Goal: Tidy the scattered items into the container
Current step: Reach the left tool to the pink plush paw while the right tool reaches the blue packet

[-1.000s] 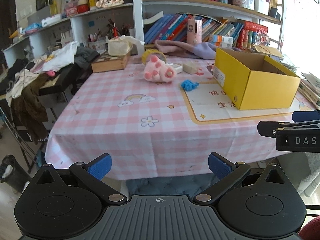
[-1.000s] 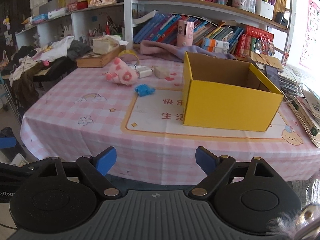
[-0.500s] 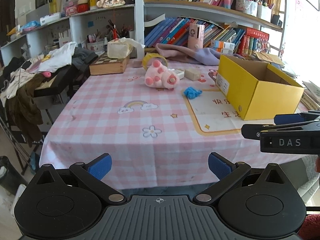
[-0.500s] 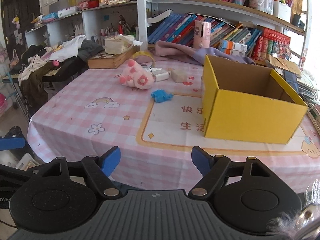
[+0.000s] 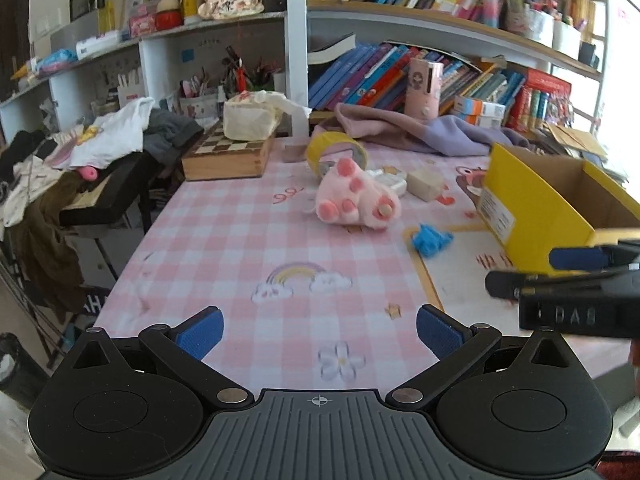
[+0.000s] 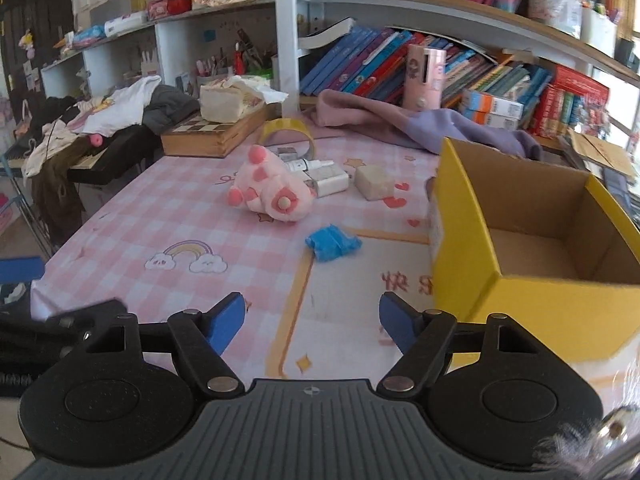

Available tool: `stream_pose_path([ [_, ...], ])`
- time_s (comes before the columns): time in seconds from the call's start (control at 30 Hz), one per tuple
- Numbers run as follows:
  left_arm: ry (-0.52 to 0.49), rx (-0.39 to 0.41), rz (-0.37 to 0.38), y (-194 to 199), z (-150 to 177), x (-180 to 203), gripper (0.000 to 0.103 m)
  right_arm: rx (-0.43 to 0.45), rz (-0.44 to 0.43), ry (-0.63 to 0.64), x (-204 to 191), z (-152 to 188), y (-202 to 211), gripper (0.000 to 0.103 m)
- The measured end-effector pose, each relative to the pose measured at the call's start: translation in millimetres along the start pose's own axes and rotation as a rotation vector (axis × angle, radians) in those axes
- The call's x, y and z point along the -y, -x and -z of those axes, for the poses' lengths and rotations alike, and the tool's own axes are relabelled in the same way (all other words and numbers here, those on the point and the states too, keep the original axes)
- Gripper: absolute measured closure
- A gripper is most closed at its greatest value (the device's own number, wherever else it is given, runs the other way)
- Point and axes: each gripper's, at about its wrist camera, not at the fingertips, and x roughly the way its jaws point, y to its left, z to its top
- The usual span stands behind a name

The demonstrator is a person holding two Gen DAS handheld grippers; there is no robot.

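A yellow cardboard box [image 6: 472, 240] [image 5: 532, 216] stands open and empty on the right of the pink checked table. Left of it lie a crumpled blue item [image 6: 333, 242] [image 5: 431, 240], a pink plush toy [image 6: 272, 194] [image 5: 356, 196], a white charger [image 6: 326, 180], a beige block [image 6: 374, 182] [image 5: 426, 184] and a yellow tape roll [image 6: 286, 130] [image 5: 336, 152]. My left gripper [image 5: 320, 330] hangs open over the near table edge, empty. My right gripper [image 6: 312, 318] is closing with nothing between its fingers, short of the blue item. Seen from the left wrist, the right gripper's side [image 5: 560, 280] sits by the box.
A wooden chessboard box [image 5: 228, 156] with a tissue pack on it stands at the back left. A lilac cloth [image 6: 420, 124] lies along the back edge under shelves of books. Clothes pile on a dark stand [image 5: 100, 168] left of the table.
Both grippers have moved forward over the table edge, so the items and box loom larger. The right gripper's jaws have narrowed somewhat. No item has moved.
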Motion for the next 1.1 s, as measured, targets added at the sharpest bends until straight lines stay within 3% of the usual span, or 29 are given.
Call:
stream_pose_path([
  [0.27,0.005,0.001,0.007,-56,-45,-2,0.000,-0.046,0.009,0.012,13,-31,-53,0.029],
  [0.6,-0.051,-0.012,0.070,-119,-90,14,0.000,-0.105,0.003,0.030,25,-59,-111,0.029],
  [1.1,-0.044,-0.135,0.103,-202,-111,22,0.000,-0.223,-0.020,0.021,31,-63,-165,0.031],
])
